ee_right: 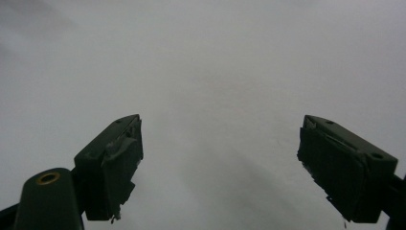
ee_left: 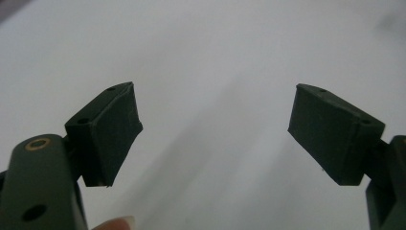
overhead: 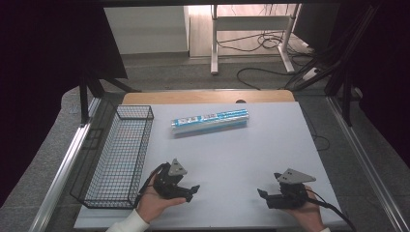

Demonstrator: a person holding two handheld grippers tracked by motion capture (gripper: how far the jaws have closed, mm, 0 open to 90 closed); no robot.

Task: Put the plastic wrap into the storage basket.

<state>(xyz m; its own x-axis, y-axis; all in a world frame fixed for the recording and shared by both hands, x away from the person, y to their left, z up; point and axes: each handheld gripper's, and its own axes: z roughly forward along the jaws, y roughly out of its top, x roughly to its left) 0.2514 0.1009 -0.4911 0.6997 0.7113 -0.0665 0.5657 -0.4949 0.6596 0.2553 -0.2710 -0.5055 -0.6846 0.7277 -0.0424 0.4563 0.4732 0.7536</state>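
Observation:
A long blue-and-white roll (overhead: 210, 121) in clear wrap lies across the far middle of the white table (overhead: 241, 154). A black wire basket (overhead: 120, 154) stands along the table's left side. My left gripper (overhead: 192, 190) rests in a hand near the front left, beside the basket, pointing right. My right gripper (overhead: 262, 195) sits in the other hand at the front right, pointing left. In the left gripper view the left gripper (ee_left: 214, 136) is open over bare white table. The right gripper (ee_right: 220, 167) is likewise open with nothing between its fingers.
A wooden board edge (overhead: 208, 96) shows behind the table top. Metal rails (overhead: 63, 169) run along both sides. Cables and a white desk frame (overhead: 251, 29) stand on the floor beyond. Bare table lies between the grippers and the roll.

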